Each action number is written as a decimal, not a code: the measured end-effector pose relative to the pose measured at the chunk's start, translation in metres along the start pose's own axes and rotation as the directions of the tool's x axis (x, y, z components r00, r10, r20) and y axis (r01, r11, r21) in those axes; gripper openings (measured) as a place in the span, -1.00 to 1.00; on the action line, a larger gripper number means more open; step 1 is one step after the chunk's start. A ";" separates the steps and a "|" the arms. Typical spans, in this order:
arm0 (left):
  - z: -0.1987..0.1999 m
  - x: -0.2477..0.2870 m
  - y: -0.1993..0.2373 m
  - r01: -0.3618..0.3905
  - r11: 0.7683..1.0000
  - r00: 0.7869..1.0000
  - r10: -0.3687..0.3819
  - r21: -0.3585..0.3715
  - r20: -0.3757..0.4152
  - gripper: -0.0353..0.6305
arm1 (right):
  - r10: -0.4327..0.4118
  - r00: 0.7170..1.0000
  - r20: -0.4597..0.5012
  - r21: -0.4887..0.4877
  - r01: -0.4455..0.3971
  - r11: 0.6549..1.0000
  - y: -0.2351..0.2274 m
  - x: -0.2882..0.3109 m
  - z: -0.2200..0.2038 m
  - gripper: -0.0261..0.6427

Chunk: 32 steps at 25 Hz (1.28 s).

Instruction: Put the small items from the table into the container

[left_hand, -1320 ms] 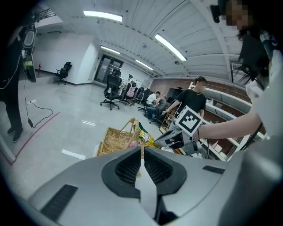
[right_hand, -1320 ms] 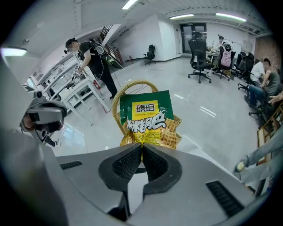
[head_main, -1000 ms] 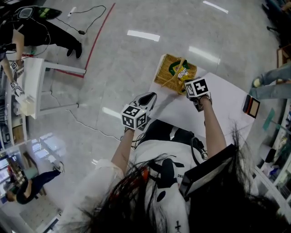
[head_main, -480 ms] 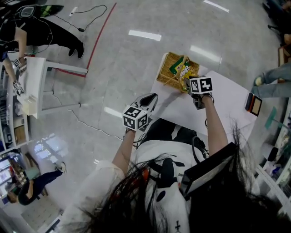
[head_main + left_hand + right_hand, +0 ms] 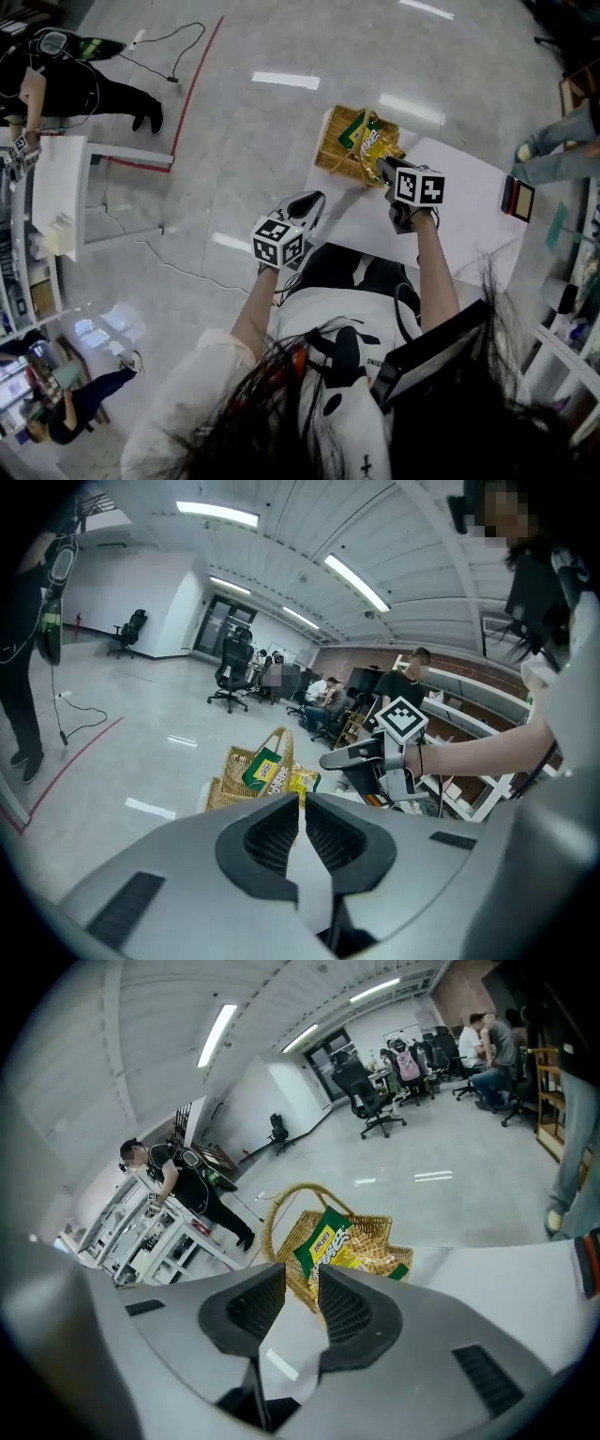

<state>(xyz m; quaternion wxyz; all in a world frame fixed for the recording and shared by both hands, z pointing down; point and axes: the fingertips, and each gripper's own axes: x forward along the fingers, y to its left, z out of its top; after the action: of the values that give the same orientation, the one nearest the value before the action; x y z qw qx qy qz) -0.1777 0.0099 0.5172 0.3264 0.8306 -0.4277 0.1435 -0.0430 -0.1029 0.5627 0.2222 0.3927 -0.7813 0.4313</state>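
Drop step looks done. The right gripper (image 5: 386, 169) hovers at the 6 o'clock rim of the woven tan wicker basket with hoop handle (image 5: 334, 155), jaws spread with nothing between them; only table and basket show through the gap. The green-and-yellow snack packets (image 5: 367, 141) lie inside the basket, which sits at the 11 o'clock corner of the white rectangular table (image 5: 459, 202). The left gripper (image 5: 314, 198) idles off the table's 9 o'clock edge, jaws pressed almost together, empty. The only loose candidate left is a flat brown-and-orange rectangular box (image 5: 517, 199) at the 3 o'clock edge, well apart from both grippers. The next move probably calls for swinging the right gripper over to 3 o'clock, keeping the jaws wide and squaring them to the box's thin sides. Unclear: the box is too small to identify, its outer end is partly off the table, the packet count in the basket can't be told, and the table's 6 o'clock strip is hidden behind the arm and hair.
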 end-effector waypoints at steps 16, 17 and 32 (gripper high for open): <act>0.009 0.030 -0.100 0.177 0.976 0.984 -0.178 0.124 -0.004 -0.85 | 0.017 0.980 0.200 0.106 -0.039 0.994 0.022 -0.131 -0.062 -0.80; 0.009 0.029 -0.110 0.182 0.974 0.983 -0.184 0.132 -0.001 -0.85 | 0.020 0.978 0.210 0.104 -0.042 0.994 0.023 -0.140 -0.065 -0.81; -0.057 -0.031 -0.225 0.092 0.988 0.992 -0.102 0.126 0.076 -0.85 | 0.086 0.964 0.251 0.033 -0.097 0.995 0.031 -0.263 -0.162 -0.83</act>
<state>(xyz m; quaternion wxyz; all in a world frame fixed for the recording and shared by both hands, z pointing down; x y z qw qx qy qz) -0.0127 0.1619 0.4490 0.2637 0.8742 -0.3901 0.1189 0.0894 0.1558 0.4523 0.0931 0.4122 -0.8103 0.4059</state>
